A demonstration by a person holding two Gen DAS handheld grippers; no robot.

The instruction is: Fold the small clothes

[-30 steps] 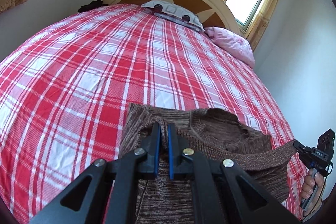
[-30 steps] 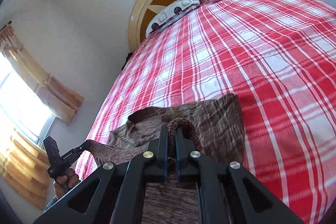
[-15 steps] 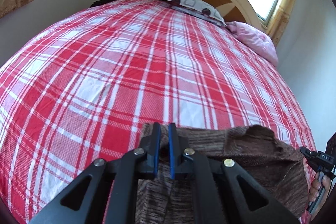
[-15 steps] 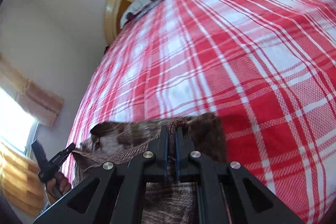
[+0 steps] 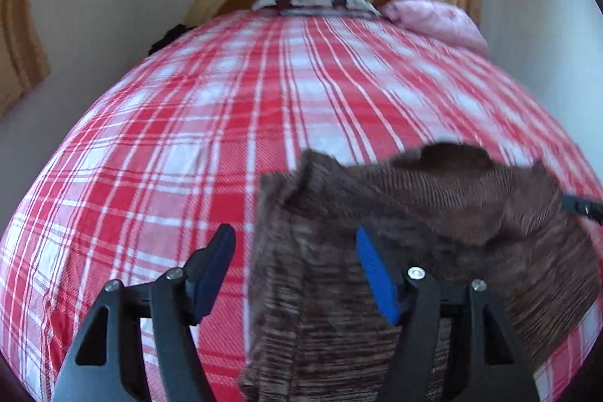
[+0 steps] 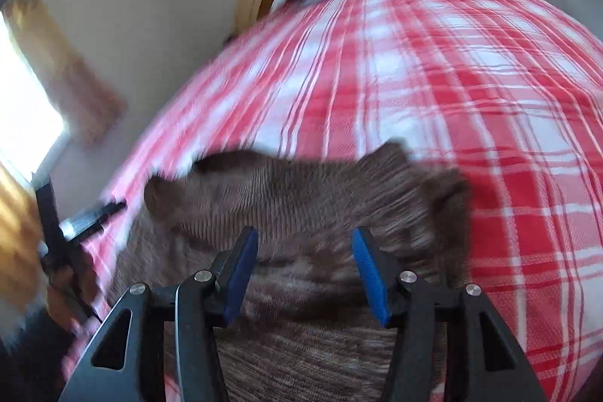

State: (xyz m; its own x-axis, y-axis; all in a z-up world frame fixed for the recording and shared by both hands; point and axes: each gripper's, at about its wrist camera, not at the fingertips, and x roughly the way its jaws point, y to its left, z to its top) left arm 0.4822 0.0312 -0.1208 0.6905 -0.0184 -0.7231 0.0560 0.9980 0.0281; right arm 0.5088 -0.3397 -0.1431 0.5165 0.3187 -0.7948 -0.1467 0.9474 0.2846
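Brown sweater betw. opening jaws, both grippers, pads clear.

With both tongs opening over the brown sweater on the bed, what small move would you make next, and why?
Probably lift both tongs clear. The left tongs and right tongs are opening with no pad pressing the brown knit sweater, which lies folded over on the red plaid bedspread; backing away avoids snagging the fold.
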